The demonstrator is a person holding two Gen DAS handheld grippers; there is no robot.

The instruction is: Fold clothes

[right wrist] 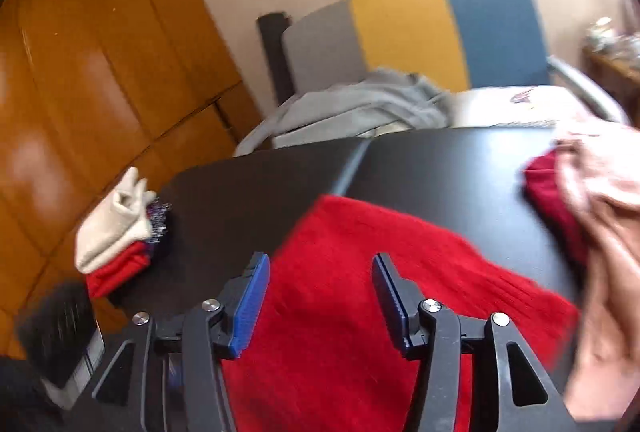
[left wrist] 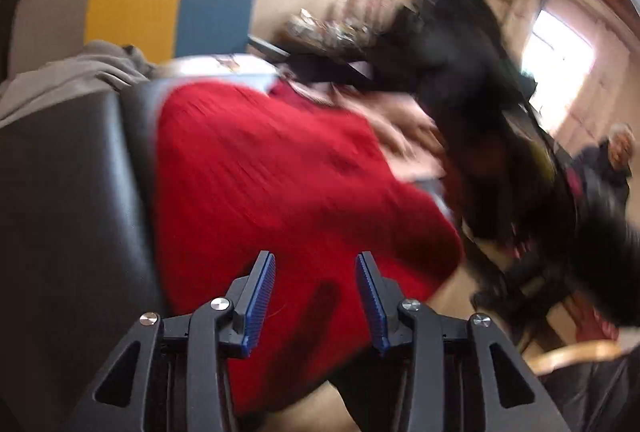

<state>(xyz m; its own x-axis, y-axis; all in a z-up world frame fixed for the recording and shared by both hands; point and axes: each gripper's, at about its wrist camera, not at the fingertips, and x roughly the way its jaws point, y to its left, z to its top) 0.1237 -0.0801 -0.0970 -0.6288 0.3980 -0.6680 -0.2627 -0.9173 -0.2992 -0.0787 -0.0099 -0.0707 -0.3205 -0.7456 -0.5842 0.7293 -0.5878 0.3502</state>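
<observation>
No readable writing, red sweater (right wrist: 360, 272) flat on black table (right wrist: 440, 167), bare tabletop far side, left gripper (left wrist: 316, 296) and right gripper (right wrist: 320, 300) both released, grasping nothing.

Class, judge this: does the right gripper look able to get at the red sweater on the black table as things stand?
Probably yes: the right gripper is open, with the red sweater directly ahead on the black table and nothing between them.

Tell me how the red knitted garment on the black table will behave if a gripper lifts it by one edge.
The red knitted garment would probably sag and drape, since it lies limp and flat on the black table. Its ribbed, fuzzy knit suggests the pads would hold it without much slipping. It looks thick, so likely somewhat heavy for cloth, and it may stretch while hanging.
</observation>
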